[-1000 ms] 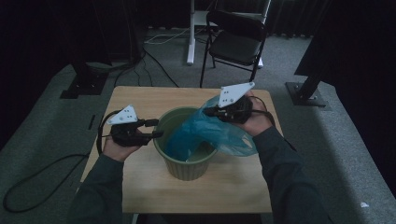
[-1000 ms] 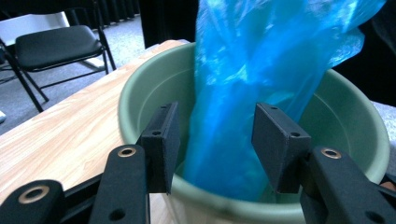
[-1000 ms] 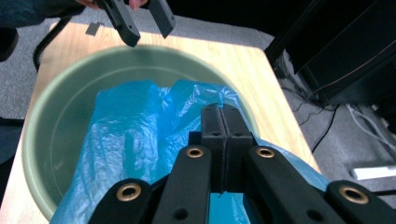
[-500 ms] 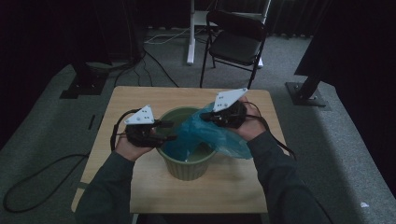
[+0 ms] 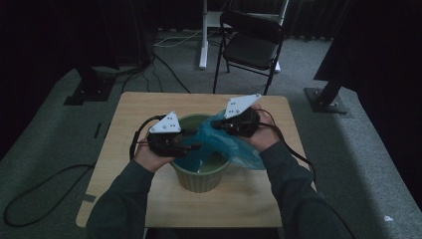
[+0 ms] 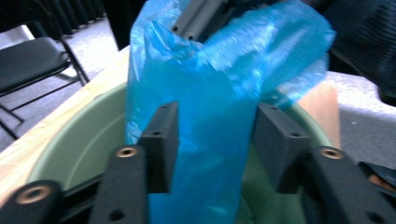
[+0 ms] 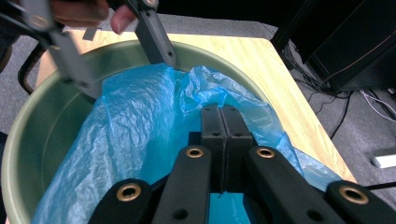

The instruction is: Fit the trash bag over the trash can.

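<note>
Looking down, we see a green bucket (image 5: pixel 201 172) on the wooden table (image 5: pixel 249 199), a blue plastic bag (image 5: pixel 219 144) draped partly inside it and over its right rim. Our right gripper (image 7: pixel 223 140) pinches the bag, jaws fully together; our left gripper (image 6: pixel 215 140) straddles it, jaws apart. A black chair (image 5: pixel 251 45) stands beyond on grey carpet.

A bucket (image 5: pixel 201 172) stands on the tabletop (image 5: pixel 124 119), near its middle, with a plastic bag (image 5: pixel 219 144) lying partly in it and spilling over its right rim. The left tongs (image 5: pixel 194 147) sit over the bucket's left rim with the bag between their jaws, and the right tongs (image 5: pixel 219 125) sit over its far right rim, jaws closed on the bag. A chair (image 5: pixel 251 45) stands on the floor behind the tabletop.
</note>
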`<state>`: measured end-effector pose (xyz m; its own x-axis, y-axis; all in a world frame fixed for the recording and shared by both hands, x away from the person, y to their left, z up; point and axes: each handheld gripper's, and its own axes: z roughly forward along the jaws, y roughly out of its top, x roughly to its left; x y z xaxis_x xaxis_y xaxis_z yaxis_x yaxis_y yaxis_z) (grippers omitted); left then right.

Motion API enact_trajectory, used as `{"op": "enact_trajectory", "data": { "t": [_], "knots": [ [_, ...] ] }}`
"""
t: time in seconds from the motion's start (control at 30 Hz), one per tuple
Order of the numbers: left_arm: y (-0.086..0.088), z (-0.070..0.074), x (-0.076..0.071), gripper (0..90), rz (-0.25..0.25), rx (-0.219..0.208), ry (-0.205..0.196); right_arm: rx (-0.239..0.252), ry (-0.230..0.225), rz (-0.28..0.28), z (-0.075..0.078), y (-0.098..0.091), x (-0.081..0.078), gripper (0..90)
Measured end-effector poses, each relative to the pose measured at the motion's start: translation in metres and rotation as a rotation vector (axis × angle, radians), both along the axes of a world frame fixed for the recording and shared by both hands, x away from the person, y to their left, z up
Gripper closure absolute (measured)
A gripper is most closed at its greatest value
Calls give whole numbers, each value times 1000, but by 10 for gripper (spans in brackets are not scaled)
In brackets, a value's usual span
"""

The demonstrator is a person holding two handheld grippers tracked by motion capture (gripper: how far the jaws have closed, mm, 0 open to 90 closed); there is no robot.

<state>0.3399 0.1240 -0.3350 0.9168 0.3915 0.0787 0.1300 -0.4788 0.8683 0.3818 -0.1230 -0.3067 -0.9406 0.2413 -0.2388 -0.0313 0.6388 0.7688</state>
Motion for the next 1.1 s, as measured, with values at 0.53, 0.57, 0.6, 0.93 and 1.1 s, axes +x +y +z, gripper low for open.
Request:
{"op": "enact_trajectory", "data": {
  "t": [0.53,0.57,0.6,0.93,1.1],
  "knots": [
    [5,-3,-3,893,46,13,-36,39,0,-7,9,-14,-7,751],
    [8,-3,-3,893,52,7,-32,45,-3,-11,11,-16,-7,735],
    [11,-4,-5,893,61,9,-33,52,-10,-18,12,-18,-8,715],
    [35,-8,-7,893,112,5,-28,113,-13,-95,16,-53,-8,700],
    [42,-11,-6,893,139,4,-28,107,-6,-116,8,-65,-11,665]
  ]
}}
